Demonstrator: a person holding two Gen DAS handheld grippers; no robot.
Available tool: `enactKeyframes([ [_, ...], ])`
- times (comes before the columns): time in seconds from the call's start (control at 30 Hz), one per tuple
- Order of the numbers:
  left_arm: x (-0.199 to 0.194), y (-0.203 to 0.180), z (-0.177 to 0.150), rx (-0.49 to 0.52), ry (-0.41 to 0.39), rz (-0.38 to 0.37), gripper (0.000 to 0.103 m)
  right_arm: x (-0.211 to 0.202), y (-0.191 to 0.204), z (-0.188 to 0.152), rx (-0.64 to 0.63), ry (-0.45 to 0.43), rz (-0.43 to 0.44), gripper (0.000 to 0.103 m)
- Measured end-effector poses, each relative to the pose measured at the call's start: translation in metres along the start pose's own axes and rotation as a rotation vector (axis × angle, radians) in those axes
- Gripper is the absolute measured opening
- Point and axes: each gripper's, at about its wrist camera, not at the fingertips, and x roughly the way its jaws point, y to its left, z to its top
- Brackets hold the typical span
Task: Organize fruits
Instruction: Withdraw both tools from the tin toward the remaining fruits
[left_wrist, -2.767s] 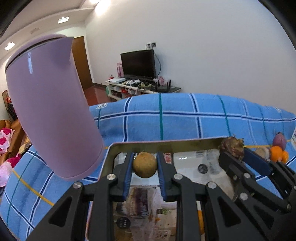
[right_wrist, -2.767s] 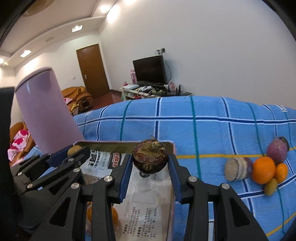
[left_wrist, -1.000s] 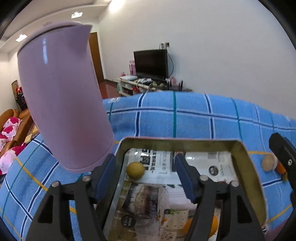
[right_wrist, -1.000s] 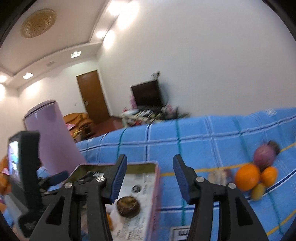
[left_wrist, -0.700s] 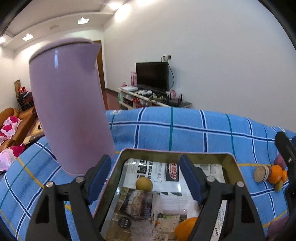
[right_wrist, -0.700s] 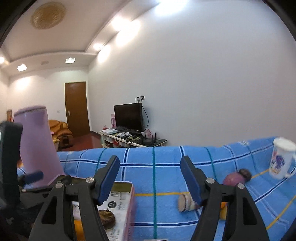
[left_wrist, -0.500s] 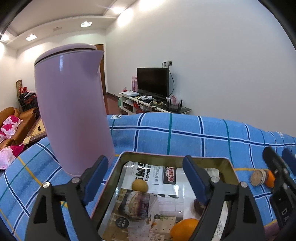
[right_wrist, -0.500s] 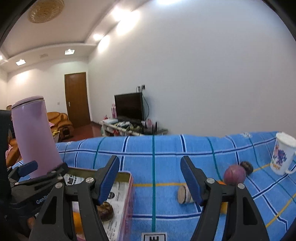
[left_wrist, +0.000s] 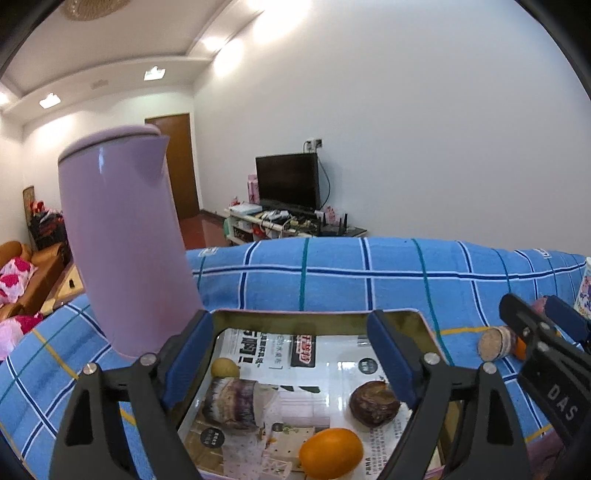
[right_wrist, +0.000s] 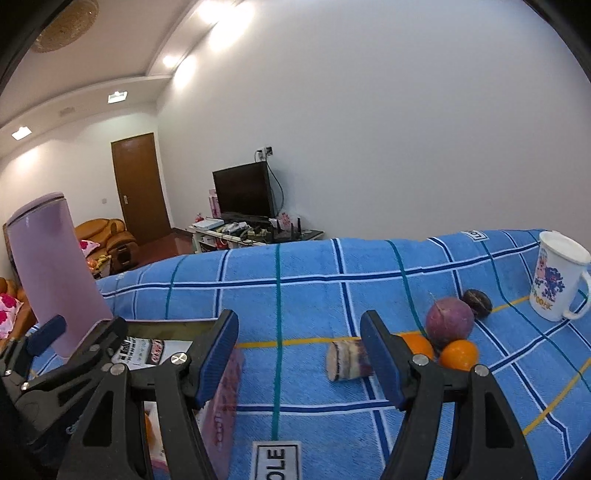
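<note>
A metal tray (left_wrist: 317, 313) lined with printed paper holds a small yellow-brown fruit (left_wrist: 224, 367), a dark brown wrinkled fruit (left_wrist: 373, 403) and an orange (left_wrist: 330, 458). My left gripper (left_wrist: 288, 332) hovers over the tray with its jaws opening and nothing between them. To the right of the tray (right_wrist: 221, 387), my right gripper (right_wrist: 300, 332) is open and empty over the blue checked cloth. Beyond it lie a cut striped piece (right_wrist: 343, 360), a purple round fruit (right_wrist: 450, 320), two oranges (right_wrist: 458, 354) and a dark small fruit (right_wrist: 477, 302).
A tall lilac kettle (left_wrist: 125, 251) stands against the tray's far left corner. A white printed mug (right_wrist: 557, 280) sits at the far right of the cloth. Behind the table are a TV stand, a brown door and a sofa.
Both grippers let go of their fruits into the tray, opened wider and drew back. The right gripper swung right, toward the fruit pile on the cloth.
</note>
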Motion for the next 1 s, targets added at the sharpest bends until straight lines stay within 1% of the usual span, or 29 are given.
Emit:
enactKeyframes([
  [0.27,-0.001,0.000,0.000,-0.021,0.002,0.003,0.092,-0.004,-0.017,0.000,0.000,0.026,-0.027,0.070],
  [0.43,-0.005,-0.003,-0.002,-0.022,-0.005,-0.003,0.100,-0.008,-0.032,-0.001,0.000,0.038,-0.038,0.070],
  [0.8,-0.016,-0.016,-0.006,-0.004,0.000,-0.001,0.102,-0.023,-0.072,-0.002,-0.029,0.035,-0.100,0.070],
  [0.9,-0.020,-0.022,-0.008,-0.004,0.013,-0.005,0.102,-0.027,-0.089,0.000,-0.044,0.029,-0.136,0.070],
  [1.0,-0.025,-0.031,-0.011,0.018,0.022,-0.009,0.102,-0.031,-0.116,0.000,-0.018,0.033,-0.177,0.070],
])
